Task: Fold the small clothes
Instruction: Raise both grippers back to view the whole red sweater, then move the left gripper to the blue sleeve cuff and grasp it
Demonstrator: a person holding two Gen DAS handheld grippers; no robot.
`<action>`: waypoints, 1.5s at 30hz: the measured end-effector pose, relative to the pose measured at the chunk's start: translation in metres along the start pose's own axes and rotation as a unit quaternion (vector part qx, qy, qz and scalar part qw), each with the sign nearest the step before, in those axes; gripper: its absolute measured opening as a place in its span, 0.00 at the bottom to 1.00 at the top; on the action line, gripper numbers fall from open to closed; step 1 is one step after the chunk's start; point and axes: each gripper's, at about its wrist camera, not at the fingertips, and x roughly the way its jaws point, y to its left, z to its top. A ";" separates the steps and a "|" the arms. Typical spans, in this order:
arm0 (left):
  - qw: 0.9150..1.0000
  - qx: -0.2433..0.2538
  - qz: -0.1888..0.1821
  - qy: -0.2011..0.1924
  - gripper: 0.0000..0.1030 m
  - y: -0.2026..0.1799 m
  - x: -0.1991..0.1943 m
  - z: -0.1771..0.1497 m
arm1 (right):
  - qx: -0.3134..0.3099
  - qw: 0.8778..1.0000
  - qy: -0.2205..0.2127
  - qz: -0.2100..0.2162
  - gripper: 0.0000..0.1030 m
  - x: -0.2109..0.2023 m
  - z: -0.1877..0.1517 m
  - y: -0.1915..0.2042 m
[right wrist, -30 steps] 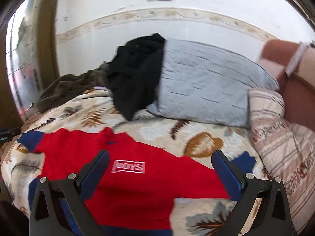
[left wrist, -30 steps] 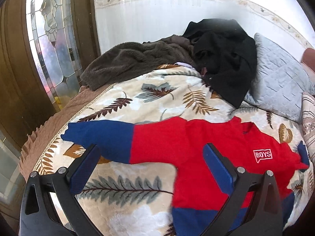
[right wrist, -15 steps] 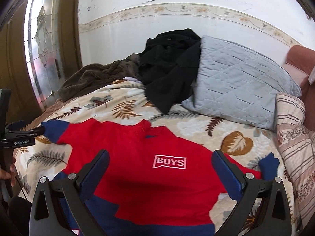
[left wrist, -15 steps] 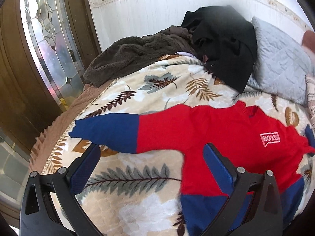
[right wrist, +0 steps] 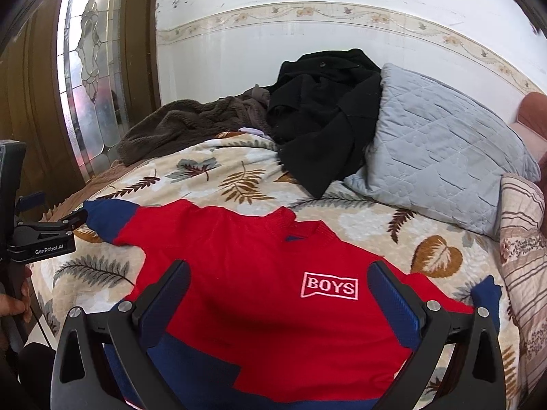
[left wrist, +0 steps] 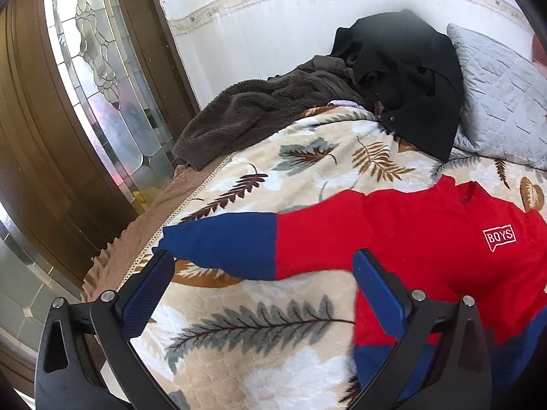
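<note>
A small red sweater [right wrist: 259, 273] with blue cuffs and hem and a white "BOYS" patch [right wrist: 330, 285] lies flat, front up, on a leaf-patterned blanket [right wrist: 218, 167]. Its sleeves are spread out; the blue left cuff [left wrist: 218, 242] reaches the bed's left edge. My left gripper [left wrist: 265, 283] is open and empty, just above that sleeve. My right gripper [right wrist: 278, 294] is open and empty over the sweater's chest. The left gripper also shows in the right wrist view [right wrist: 73, 222], beside the left cuff.
A black coat [right wrist: 324, 109] and a brown fleece [right wrist: 191, 123] are heaped at the head of the bed. A grey quilted pillow [right wrist: 441, 150] and a striped cushion [right wrist: 523, 239] lie on the right. A wooden door with leaded glass [left wrist: 99, 78] stands left of the bed.
Both grippers have drawn back and shifted left. The sweater has not moved. Both grippers have stayed open.
</note>
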 end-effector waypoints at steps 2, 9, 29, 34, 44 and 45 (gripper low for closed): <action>1.000 0.000 0.007 -0.004 1.00 0.004 0.001 0.000 | -0.004 1.000 0.001 0.005 1.00 0.003 0.002 0.007; 0.999 -0.018 -0.010 0.029 1.00 0.026 0.022 -0.001 | -0.025 0.999 0.008 0.035 1.00 0.020 0.012 0.042; 0.978 -0.105 -0.071 0.163 1.00 0.087 0.103 -0.024 | -0.137 0.983 0.036 0.119 1.00 0.086 0.032 0.167; 0.977 -0.108 -0.060 0.172 1.00 0.097 0.120 -0.026 | -0.161 0.977 0.050 0.132 1.00 0.111 0.031 0.190; 0.956 -0.177 -0.053 0.227 1.00 0.145 0.190 -0.039 | -0.195 0.960 0.100 0.171 0.99 0.163 0.028 0.241; 0.952 -0.190 -0.049 0.235 1.00 0.153 0.198 -0.041 | -0.197 0.959 0.103 0.175 0.99 0.166 0.028 0.245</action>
